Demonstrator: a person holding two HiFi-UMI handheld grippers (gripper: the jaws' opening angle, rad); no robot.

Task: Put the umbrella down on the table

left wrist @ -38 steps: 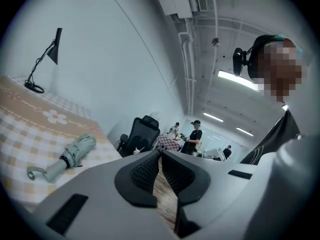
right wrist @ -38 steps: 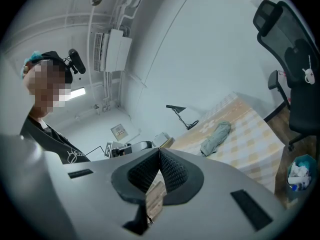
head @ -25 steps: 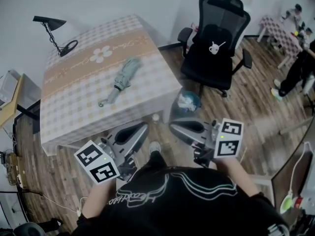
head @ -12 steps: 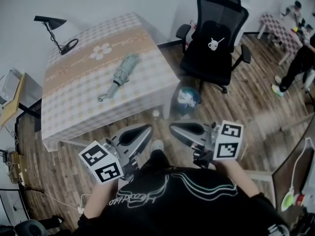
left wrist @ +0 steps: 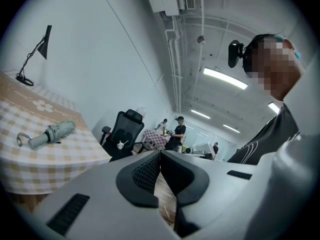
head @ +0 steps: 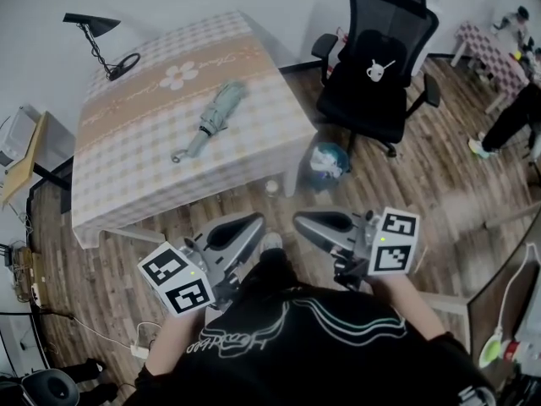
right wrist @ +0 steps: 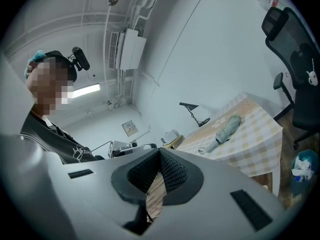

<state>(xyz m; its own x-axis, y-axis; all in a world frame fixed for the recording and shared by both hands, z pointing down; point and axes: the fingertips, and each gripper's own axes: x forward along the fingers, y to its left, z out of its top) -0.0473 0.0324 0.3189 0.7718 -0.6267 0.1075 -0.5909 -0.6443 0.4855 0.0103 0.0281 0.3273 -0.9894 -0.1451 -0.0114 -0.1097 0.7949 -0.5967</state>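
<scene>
A folded pale green umbrella (head: pixel 215 115) with a hooked handle lies flat on the checked tablecloth of the table (head: pixel 144 176), also in the left gripper view (left wrist: pixel 50 134) and the right gripper view (right wrist: pixel 223 131). Both grippers are held close to the person's chest, well short of the table's near edge and apart from the umbrella. The left gripper (head: pixel 254 224) (left wrist: pixel 160 154) is shut with nothing in it. The right gripper (head: pixel 300 221) (right wrist: pixel 159 154) is shut too, its pads meeting at the tips and holding nothing.
A black desk lamp (head: pixel 97 36) stands at the table's far left corner. A black office chair (head: pixel 376 66) sits right of the table, with a small bin (head: pixel 325 163) by the table leg. A person (head: pixel 516 112) and another checked table (head: pixel 486 49) are at the far right.
The left gripper has edged slightly to the right in the head view. The umbrella has stayed where it lies on the table. Both grippers remain shut.
</scene>
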